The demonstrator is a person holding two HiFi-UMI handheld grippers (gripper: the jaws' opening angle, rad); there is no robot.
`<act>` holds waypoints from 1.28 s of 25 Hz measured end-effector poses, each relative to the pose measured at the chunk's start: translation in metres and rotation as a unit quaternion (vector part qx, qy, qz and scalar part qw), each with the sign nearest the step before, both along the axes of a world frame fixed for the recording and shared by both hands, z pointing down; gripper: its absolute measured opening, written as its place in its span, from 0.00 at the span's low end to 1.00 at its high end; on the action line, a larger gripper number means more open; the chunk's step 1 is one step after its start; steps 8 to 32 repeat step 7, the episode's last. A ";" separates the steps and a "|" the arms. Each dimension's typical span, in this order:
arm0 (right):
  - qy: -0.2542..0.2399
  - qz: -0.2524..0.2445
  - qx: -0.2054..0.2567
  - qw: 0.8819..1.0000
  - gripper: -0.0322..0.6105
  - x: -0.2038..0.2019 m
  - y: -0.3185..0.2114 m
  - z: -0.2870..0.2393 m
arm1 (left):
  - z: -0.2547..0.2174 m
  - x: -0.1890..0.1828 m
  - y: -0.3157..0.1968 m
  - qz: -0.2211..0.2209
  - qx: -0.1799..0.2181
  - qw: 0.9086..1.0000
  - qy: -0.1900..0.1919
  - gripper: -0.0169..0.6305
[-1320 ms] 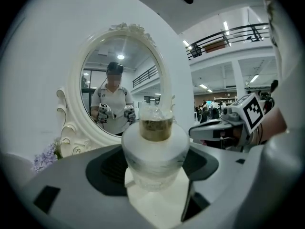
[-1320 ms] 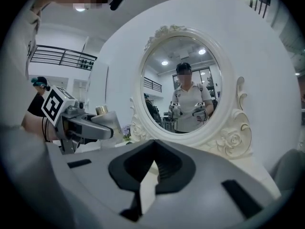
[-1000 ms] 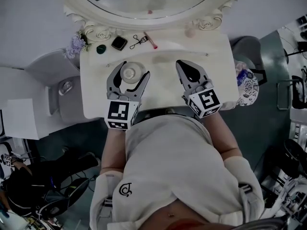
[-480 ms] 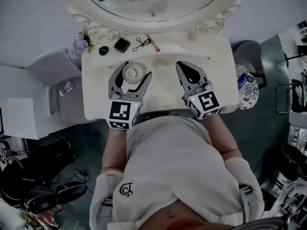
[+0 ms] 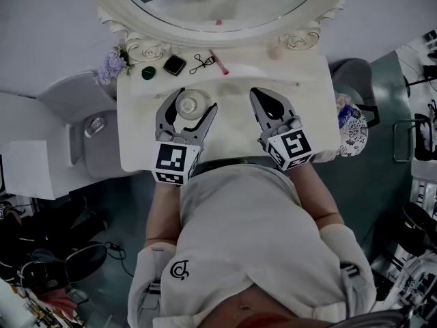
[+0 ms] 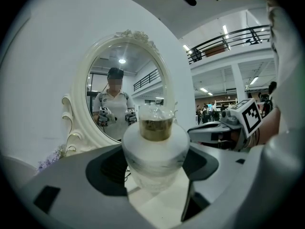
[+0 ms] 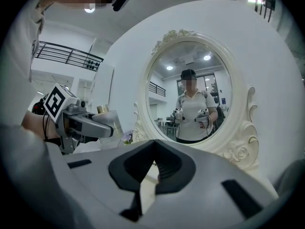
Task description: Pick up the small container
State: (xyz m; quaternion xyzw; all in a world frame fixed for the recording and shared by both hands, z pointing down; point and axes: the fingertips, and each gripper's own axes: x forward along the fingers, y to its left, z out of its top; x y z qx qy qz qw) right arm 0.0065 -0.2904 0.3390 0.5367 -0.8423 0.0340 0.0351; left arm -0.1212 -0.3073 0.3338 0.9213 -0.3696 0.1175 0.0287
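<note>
From the head: clamps the small container (image 5: pixel 189 103) in the left gripper (image 5: pixel 194 101), jaws spread wide; cannot tell whether resting on the dressing table (image 5: pixel 235 137) or just off it. Holds the right gripper (image 5: pixel 263 98) near, off to the right.

Along the left jaws: presses both pads (image 6: pixel 107 166) on the frosted white body, below the gold neck (image 6: pixel 155 128).

Along the right jaws: pinched together on nothing.

Likely light, stiff, slick, breakable; best taken on the wide body, not the cap (image 6: pixel 155 112).

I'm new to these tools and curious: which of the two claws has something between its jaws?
The left gripper: the small container sits between its jaws. The right gripper has shut jaws with nothing between them.
</note>
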 end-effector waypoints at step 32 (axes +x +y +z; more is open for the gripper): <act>0.002 -0.006 0.000 1.000 0.06 -0.004 0.004 0.000 | -0.003 0.001 0.004 0.002 0.005 1.000 -0.001 0.56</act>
